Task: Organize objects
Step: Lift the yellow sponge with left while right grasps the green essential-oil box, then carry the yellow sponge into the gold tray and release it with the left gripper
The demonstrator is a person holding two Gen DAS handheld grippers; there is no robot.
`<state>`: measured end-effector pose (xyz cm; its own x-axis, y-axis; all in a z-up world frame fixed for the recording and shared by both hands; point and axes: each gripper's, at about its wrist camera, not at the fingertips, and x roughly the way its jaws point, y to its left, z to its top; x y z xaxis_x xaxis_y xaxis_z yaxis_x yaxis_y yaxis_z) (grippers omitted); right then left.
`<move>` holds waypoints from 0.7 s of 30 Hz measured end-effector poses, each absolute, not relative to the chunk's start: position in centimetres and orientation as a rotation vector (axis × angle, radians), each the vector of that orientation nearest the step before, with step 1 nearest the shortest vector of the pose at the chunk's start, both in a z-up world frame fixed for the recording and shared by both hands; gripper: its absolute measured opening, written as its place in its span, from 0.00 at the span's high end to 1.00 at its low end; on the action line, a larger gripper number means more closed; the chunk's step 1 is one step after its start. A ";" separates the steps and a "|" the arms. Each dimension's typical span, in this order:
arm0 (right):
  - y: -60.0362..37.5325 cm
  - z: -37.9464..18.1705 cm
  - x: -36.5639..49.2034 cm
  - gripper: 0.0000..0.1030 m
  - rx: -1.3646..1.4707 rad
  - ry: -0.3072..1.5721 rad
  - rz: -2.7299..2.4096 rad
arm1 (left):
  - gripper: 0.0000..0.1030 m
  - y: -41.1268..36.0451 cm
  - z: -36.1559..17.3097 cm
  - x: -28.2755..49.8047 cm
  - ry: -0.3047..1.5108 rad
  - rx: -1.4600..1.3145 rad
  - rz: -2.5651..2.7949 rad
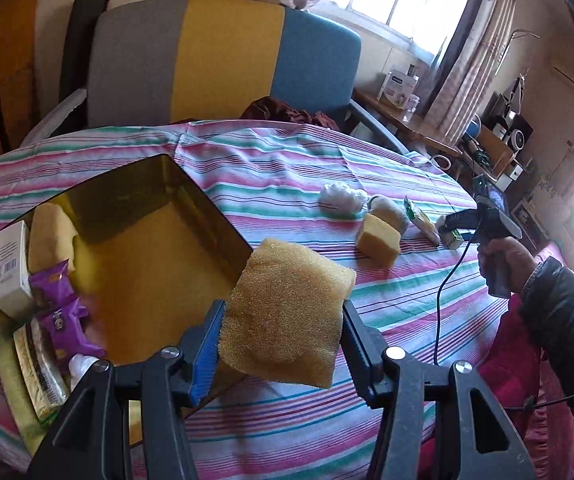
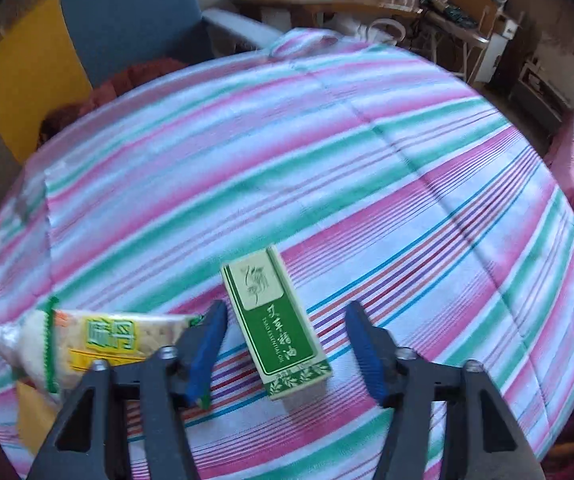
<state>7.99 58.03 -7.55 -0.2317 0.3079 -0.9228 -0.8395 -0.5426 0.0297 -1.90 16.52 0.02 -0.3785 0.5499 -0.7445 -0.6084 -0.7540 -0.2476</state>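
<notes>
My left gripper (image 1: 282,320) is shut on a coarse yellow sponge (image 1: 295,276), held above the striped tablecloth just right of an open golden tin (image 1: 127,196). The tin holds a white carton (image 1: 9,268), purple packets (image 1: 59,300), a yellow pad and a gold-wrapped bar. In the right wrist view a green oil box (image 2: 279,320) lies on the cloth between the blue pads of my right gripper (image 2: 286,312). A gap shows on each side of the box, so the pads are not touching it. The left wrist view shows that gripper (image 1: 449,226) low over the box, held by a hand.
A yellow-green snack packet (image 2: 127,336) lies just left of the right gripper. Further left on the cloth are a yellow sponge block (image 1: 379,242), a pale round bundle and a white cotton puff (image 1: 341,196). A grey, yellow and blue chair (image 1: 223,60) stands behind the table.
</notes>
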 end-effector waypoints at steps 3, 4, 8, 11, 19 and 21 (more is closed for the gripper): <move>57.4 -7.5 8.4 0.70 -1.214 0.666 1.878 | 0.46 15.9 -0.2 -2.1 0.066 -1.137 2.161; 57.2 -7.2 8.6 0.71 -1.204 0.669 1.887 | 0.46 15.8 -0.4 -2.1 0.062 -1.141 2.162; 55.6 -5.6 9.1 0.71 -1.192 0.638 1.926 | 0.46 15.5 -0.9 -2.3 0.038 -1.160 2.164; 53.6 -3.9 9.3 0.70 -1.152 0.669 2.003 | 0.46 15.0 -0.9 -2.1 0.030 -1.157 2.177; 41.9 -2.4 5.2 0.70 -1.268 0.599 2.352 | 0.46 12.4 -0.6 -1.8 -0.018 -1.143 2.236; 38.7 -2.9 3.8 0.70 -1.326 0.559 2.422 | 0.46 10.8 -0.2 -1.9 -0.040 -1.137 2.275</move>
